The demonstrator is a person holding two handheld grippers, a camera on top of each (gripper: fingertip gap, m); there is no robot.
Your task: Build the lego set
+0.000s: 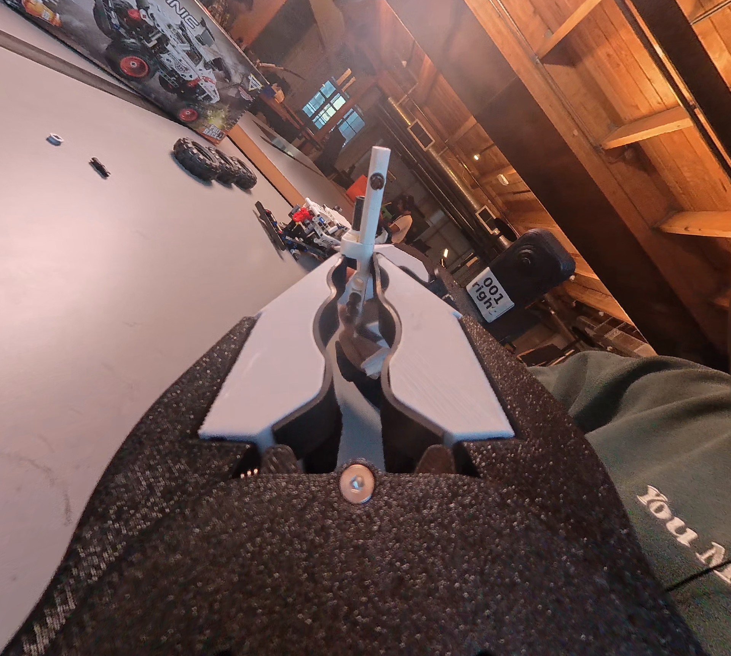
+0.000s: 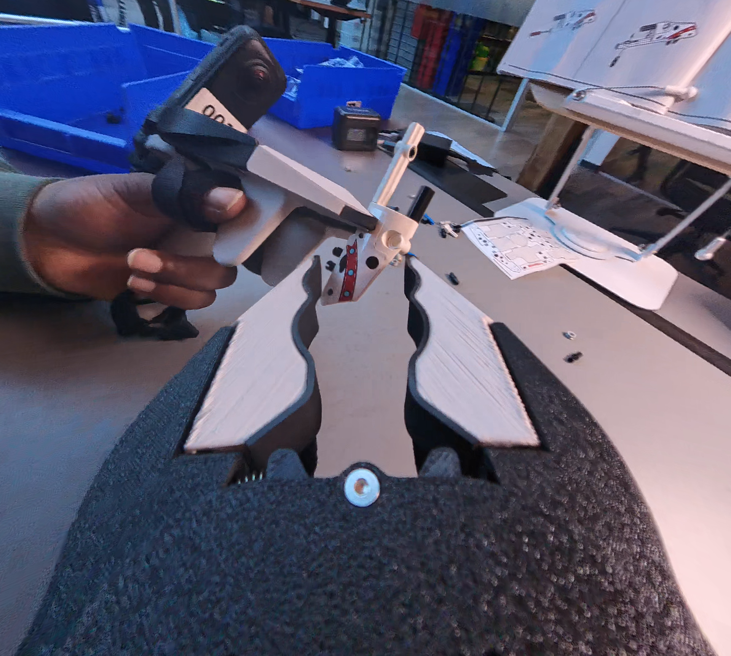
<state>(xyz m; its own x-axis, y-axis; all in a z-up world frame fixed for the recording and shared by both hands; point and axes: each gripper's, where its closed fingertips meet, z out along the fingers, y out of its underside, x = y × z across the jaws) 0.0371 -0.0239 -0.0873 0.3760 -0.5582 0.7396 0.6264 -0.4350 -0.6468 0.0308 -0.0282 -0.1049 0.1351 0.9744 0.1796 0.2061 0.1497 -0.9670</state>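
Observation:
My left gripper (image 1: 358,261) is shut on a white lego sub-assembly (image 1: 375,194). A white beam and a black pin stick out past its fingertips. In the right wrist view the left gripper (image 2: 368,222) is held by a hand at the left. It holds the sub-assembly (image 2: 389,230) above the table; the piece has a white panel with a red strip and black spots. My right gripper (image 2: 362,273) is open and empty, its fingertips just below and to either side of that panel, not touching it.
The lego box (image 1: 158,36), three black tyres (image 1: 213,162), a part-built truck (image 1: 316,222) and small loose parts (image 1: 99,166) lie on the grey table. An instruction booklet on a stand (image 2: 617,16), a sticker sheet (image 2: 514,245), blue bins (image 2: 79,83) and a small black box (image 2: 356,127) stand farther off. My two grippers' fingertips are within a few centimetres of each other.

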